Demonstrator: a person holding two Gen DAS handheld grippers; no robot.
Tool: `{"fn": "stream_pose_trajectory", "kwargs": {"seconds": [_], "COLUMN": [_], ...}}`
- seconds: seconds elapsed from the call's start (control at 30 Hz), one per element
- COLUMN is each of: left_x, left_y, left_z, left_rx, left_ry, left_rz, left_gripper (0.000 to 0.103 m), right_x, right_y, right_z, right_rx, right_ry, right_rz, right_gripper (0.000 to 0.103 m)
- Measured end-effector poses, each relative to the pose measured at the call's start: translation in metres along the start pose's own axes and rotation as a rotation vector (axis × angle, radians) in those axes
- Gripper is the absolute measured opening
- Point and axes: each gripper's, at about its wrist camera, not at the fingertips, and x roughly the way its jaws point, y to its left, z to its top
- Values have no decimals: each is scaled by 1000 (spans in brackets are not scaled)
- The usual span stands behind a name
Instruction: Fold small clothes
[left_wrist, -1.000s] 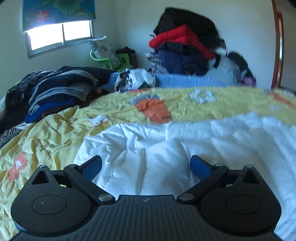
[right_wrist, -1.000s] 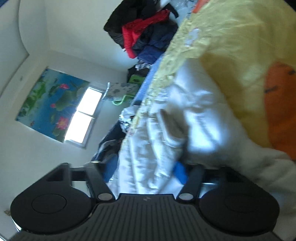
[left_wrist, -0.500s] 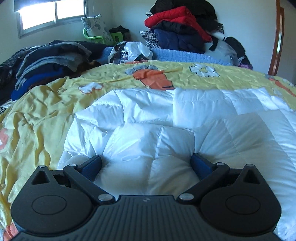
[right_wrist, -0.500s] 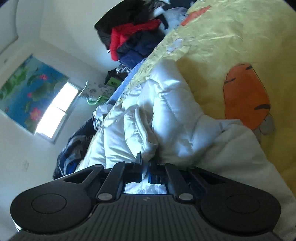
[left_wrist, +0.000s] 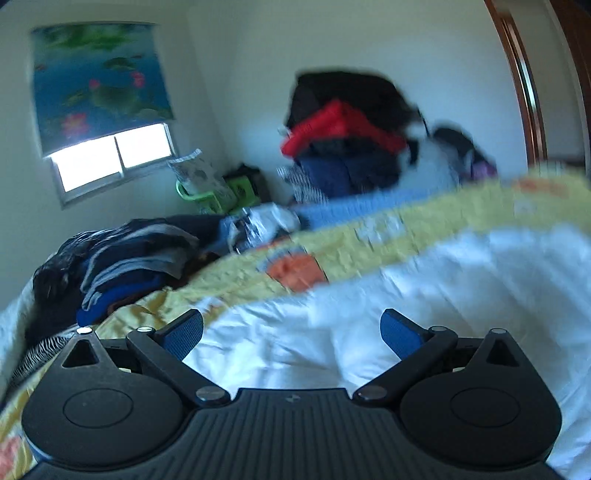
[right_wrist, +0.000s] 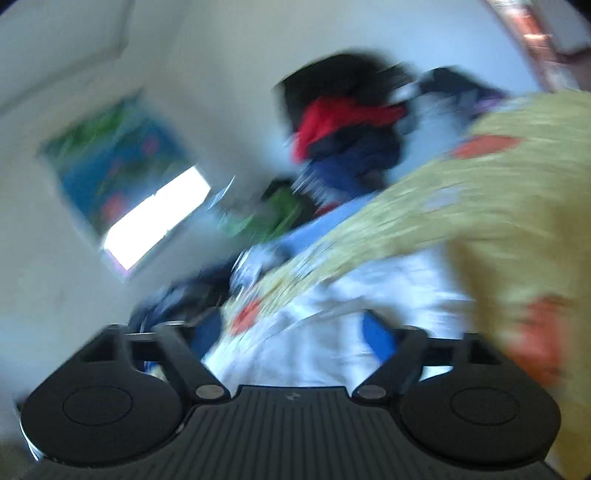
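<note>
A white quilted jacket (left_wrist: 424, 295) lies spread on the yellow patterned bedspread (left_wrist: 406, 229). My left gripper (left_wrist: 291, 332) is open, its blue pads apart above the jacket's near edge, holding nothing. In the blurred right wrist view the jacket (right_wrist: 332, 332) lies just ahead. My right gripper (right_wrist: 295, 332) is open, blue pads wide apart over the white fabric, with nothing between them.
A tall pile of red, black and navy clothes (left_wrist: 343, 147) stands at the far wall. A stack of dark folded clothes (left_wrist: 129, 266) sits at the bed's left. A green basket (left_wrist: 221, 192) and a window (left_wrist: 110, 162) are behind. A wooden door frame (left_wrist: 524, 92) is at right.
My right gripper was shut on the jacket half a second ago and has opened and swung upright. My left gripper stayed open and tilted upward away from the jacket.
</note>
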Motion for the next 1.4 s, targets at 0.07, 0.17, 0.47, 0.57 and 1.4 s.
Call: {"fn": "stream_pose_trajectory", "kwargs": {"seconds": [0.07,0.17,0.47,0.57,1.4], "left_x": [19,37,51,38,-190], "left_y": [-19,-20,-18,-17,22], "left_z": [-7,-20,-32,-23,-134], "left_rx": [44,-25,-77,-59,-248], "left_ry": [65,130,191,199,384], "left_rz": [1,-32,-68,-12,-128], "left_gripper": [103,103,103,103,103], "right_x": [40,83,90,87,-134], "right_y": [8,0,-3,10,85], "right_z": [0,-13,-43,-38,-168], "right_rx": [-87,-163,-285,-321,-487], "right_ry": [79,221,258,287,438], "right_rz": [-64,-178,-164,-217,-329], "right_gripper": [85,84,90,93,101]}}
